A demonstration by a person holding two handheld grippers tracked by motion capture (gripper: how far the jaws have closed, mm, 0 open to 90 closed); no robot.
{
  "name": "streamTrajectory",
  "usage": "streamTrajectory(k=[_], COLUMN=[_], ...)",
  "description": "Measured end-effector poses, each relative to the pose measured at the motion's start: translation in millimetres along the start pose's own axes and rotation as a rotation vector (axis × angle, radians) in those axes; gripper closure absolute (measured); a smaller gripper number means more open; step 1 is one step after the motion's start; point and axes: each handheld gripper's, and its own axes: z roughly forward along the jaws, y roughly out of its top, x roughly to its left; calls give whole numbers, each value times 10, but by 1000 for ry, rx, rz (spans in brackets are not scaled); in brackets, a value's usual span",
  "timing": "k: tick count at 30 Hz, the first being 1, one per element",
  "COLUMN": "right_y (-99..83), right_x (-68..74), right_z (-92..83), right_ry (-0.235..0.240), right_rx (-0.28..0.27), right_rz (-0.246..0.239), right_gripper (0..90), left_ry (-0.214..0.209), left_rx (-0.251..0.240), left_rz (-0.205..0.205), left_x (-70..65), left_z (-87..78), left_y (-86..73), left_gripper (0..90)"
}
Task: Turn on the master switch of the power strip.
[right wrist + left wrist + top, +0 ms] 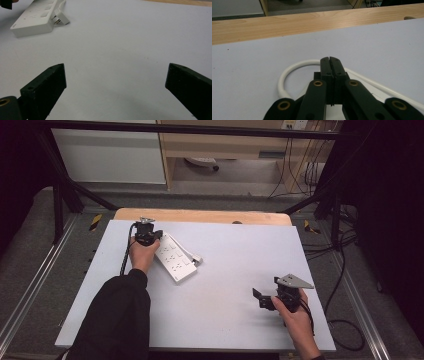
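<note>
Jaws pressed together on the left gripper (329,60), over the power strip (174,258) at the mat's far left. Right gripper (115,82) spreads wide, near right, nothing between.

In the high view, the left hand (143,251) and the left gripper (145,234) cover the far end of the power strip (175,261), and its sockets are too small for us to count. In the right gripper view, the strip runs off the top edge. In the left gripper view, the white cable (287,75) loops under the closed fingers (325,67) and leaves the frame at the right edge.
</note>
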Motion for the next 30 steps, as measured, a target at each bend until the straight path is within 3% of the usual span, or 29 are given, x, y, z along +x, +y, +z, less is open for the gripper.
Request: streamTrajectory(k=[30], right_y=[-1], right_x=[1], right_z=[-1], right_ry=[2], right_rx=[0], right_rz=[-1], right_gripper=[37], left_ry=[5], left_rx=[13], left_rz=[24], left_x=[-41], left_z=[46], left_y=[-26], left_gripper=[900])
